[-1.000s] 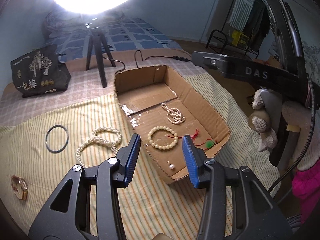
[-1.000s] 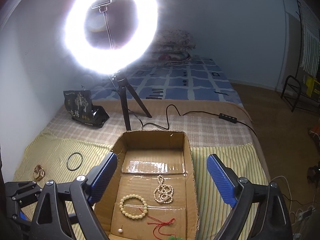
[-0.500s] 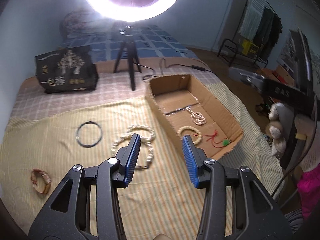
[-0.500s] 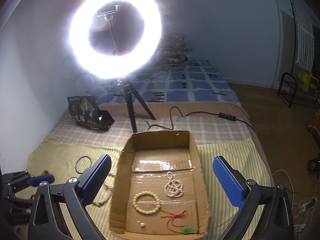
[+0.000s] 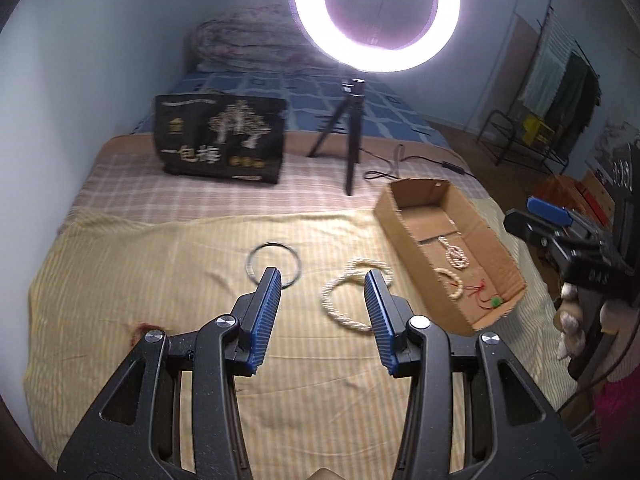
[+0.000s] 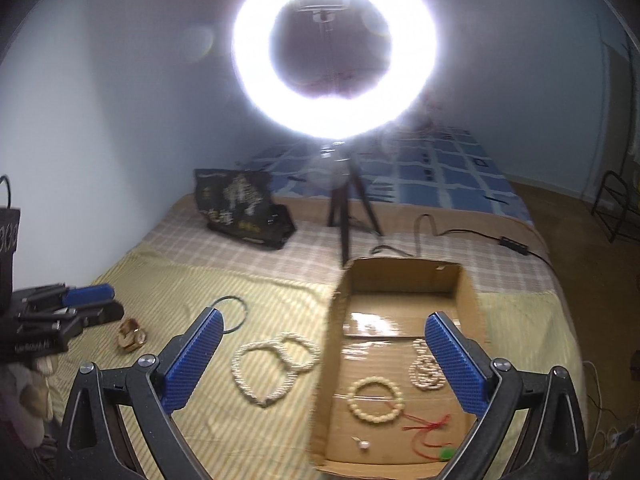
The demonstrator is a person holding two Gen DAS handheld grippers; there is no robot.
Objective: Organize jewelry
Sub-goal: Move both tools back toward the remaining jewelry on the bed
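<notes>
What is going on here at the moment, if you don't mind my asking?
A person is sorting jewelry on a bed with a handheld gripper in each hand. The cardboard box already holds a bead bracelet, a small pearl strand and a red cord piece. A long pearl necklace, a dark bangle and a watch lie on the striped cloth. Both the left gripper and right gripper are open and empty.
</notes>
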